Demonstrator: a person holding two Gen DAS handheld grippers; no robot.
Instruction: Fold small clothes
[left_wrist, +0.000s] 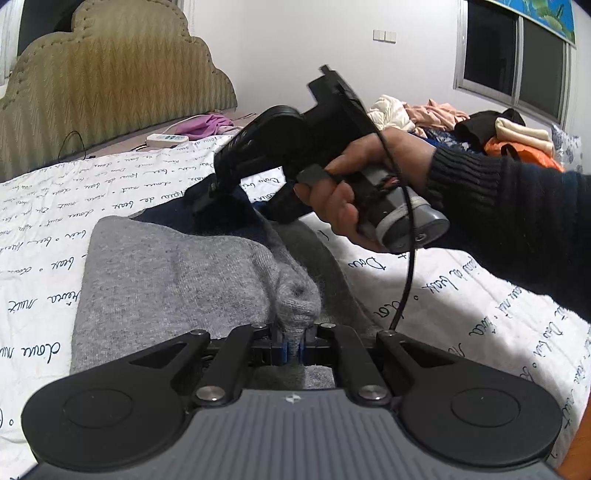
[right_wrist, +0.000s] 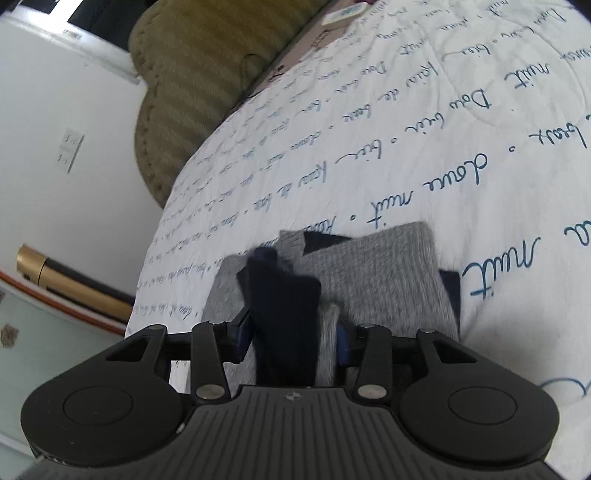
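Note:
A small grey knit garment with dark navy parts lies on a white quilt printed with blue script. My left gripper is shut on a pinched fold of the grey knit at its near edge. In the left wrist view, my right gripper, held in a hand, grips the garment's far navy edge. In the right wrist view, my right gripper is shut on a bunch of navy and grey fabric, with the rest of the garment lying beyond on the quilt.
An olive padded headboard stands at the back left. A purple cloth and a white power strip lie near it. A heap of clothes sits at the back right under a window. A black cable hangs from the right gripper.

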